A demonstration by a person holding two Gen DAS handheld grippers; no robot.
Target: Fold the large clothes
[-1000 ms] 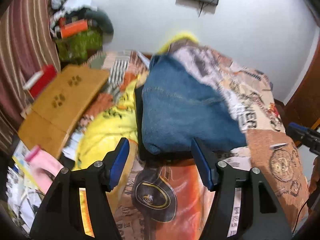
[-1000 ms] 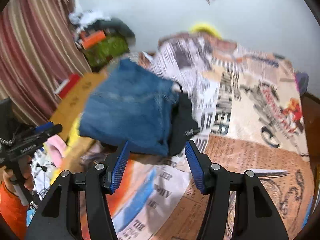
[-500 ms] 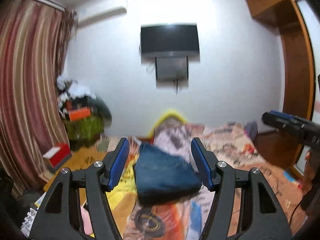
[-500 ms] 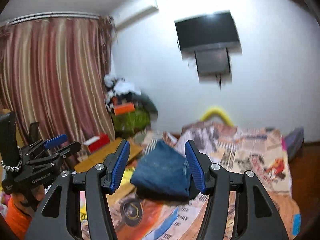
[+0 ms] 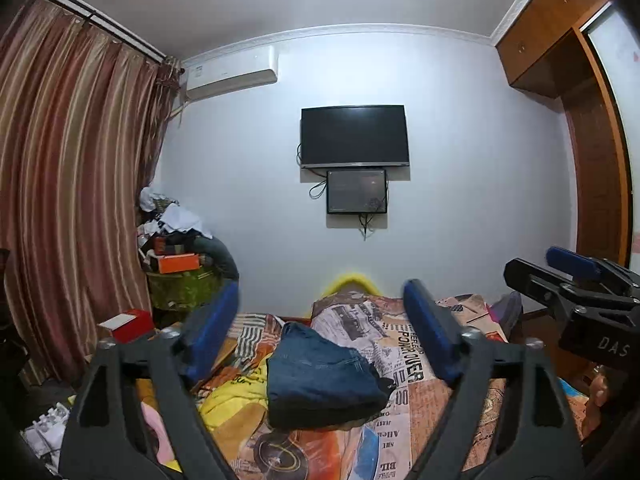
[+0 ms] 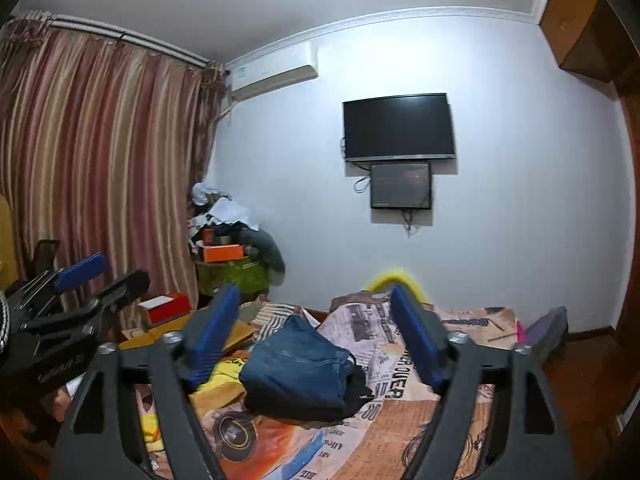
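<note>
Left wrist view: my left gripper (image 5: 322,330) has its jaws opening, already wide, nothing between the pads; they only frame the folded jeans (image 5: 320,374) from a distance. Same story from the right wrist: right gripper (image 6: 316,328) also opening wide, empty.

Both grippers point roughly level at the far wall, hanging above the near end of the bed (image 5: 404,432). The jeans lie ahead of and below both, well apart from the fingertips, on the patterned bedspread. They sit as a compact blue stack on a dark garment (image 6: 358,390) that pokes out on the right side. Long axis of the stack runs away from me, toward the wall with the TV (image 5: 354,136).

In the left view the stack is almost centred between my fingers; in the right view it sits slightly left of centre. So the left hand looks marginally better lined up, neither clearly nearer.

My read: the jeans look finished. A yellow garment (image 5: 234,394) lies just left of the stack, closer to my left side; likely the next candidate, reached by tipping down and left.
</note>
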